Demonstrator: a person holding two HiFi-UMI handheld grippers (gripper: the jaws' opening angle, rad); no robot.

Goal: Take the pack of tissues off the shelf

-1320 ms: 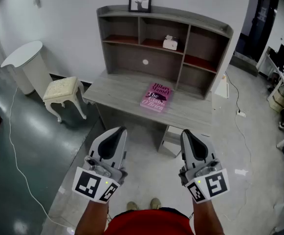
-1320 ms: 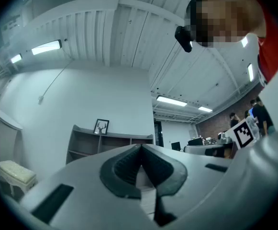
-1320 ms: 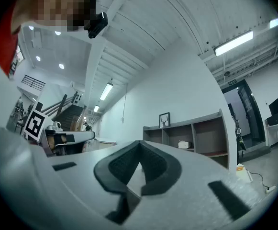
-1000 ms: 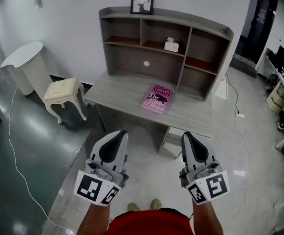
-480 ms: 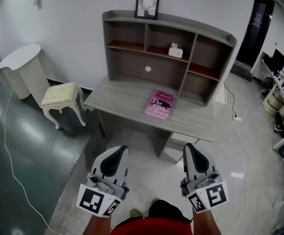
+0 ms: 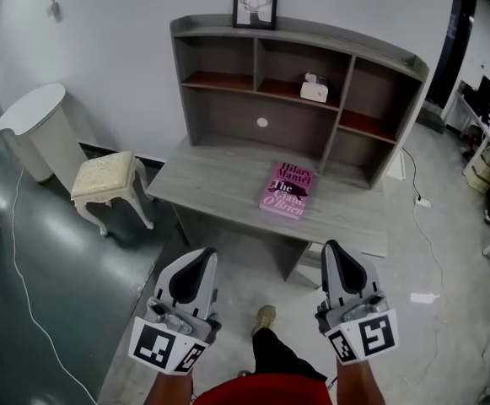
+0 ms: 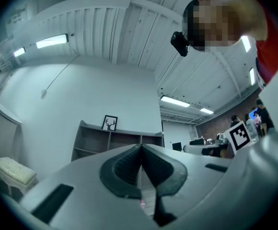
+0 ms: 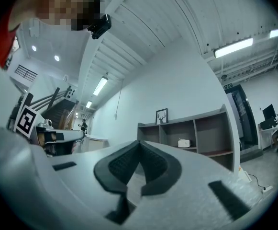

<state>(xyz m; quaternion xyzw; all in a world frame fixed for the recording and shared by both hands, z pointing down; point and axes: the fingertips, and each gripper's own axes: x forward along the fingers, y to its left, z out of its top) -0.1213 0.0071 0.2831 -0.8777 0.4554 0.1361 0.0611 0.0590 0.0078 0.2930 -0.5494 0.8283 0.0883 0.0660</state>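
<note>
Listing for reach: pack of tissues [image 6: 315, 89], on the middle shelf [image 6: 253, 83], long side across my view. Right gripper [image 6: 340, 251], jaws closed, empty, I judge nearer in line. Left gripper [image 6: 196, 256], closed, empty. Both well short, desk [image 6: 211, 175] between.

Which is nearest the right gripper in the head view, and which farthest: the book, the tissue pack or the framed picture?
1. Book, on the desk, ahead of the right gripper.
2. Tissue pack, in the upper middle bay of the shelf.
3. Framed picture, on top of the shelf, further left.
</note>
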